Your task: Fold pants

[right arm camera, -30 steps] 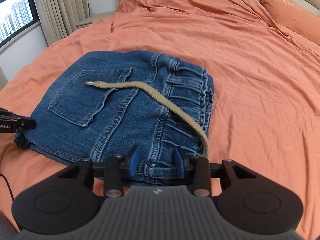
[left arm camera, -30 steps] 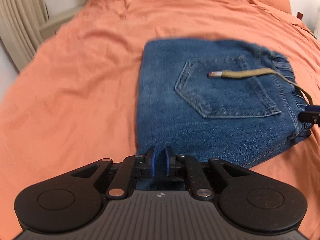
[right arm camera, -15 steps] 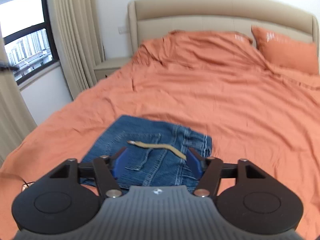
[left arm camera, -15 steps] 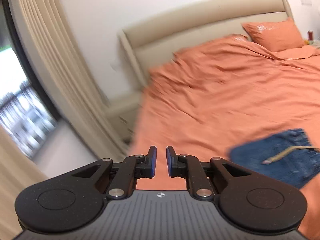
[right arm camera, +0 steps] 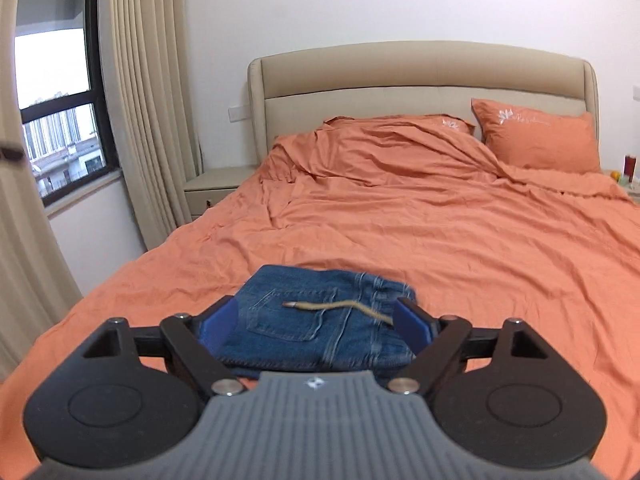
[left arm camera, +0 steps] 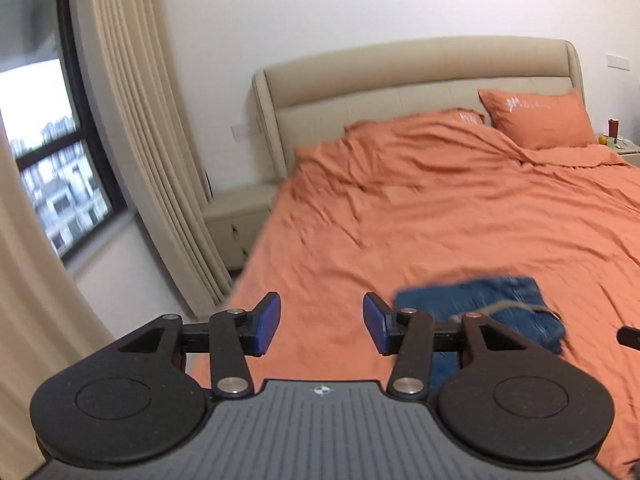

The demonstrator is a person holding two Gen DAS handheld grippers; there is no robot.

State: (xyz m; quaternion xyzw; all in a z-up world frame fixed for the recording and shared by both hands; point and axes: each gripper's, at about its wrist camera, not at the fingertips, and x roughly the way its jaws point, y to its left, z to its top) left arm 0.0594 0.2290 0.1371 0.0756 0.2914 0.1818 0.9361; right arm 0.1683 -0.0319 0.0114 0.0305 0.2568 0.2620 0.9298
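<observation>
Pants point(right arm camera: 320, 320) lie on the bed point(right arm camera: 460, 248) near its foot, folded into a compact denim rectangle, back pocket up, a tan drawstring point(right arm camera: 340, 306) trailing across. I judge the folding done; nothing seems left. My left tongs point(left arm camera: 322, 322) and right tongs point(right arm camera: 316, 324) are both opening, nothing between them.

The near edge of the folded jeans point(right arm camera: 320, 320) is hidden behind the body of the right gripper point(right arm camera: 318, 322), whose jaws are opening with nothing between them. In the left wrist view the jeans point(left arm camera: 480, 300) are smeared by blur and partly covered by the left gripper point(left arm camera: 322, 322), its jaws also opening on nothing. Beside the jeans, a dark tip point(left arm camera: 628, 336) is cut off by the picture's edge. Small items on the nightstand point(right arm camera: 630, 168) beyond the pillow point(right arm camera: 536, 136) are too small to identify.
</observation>
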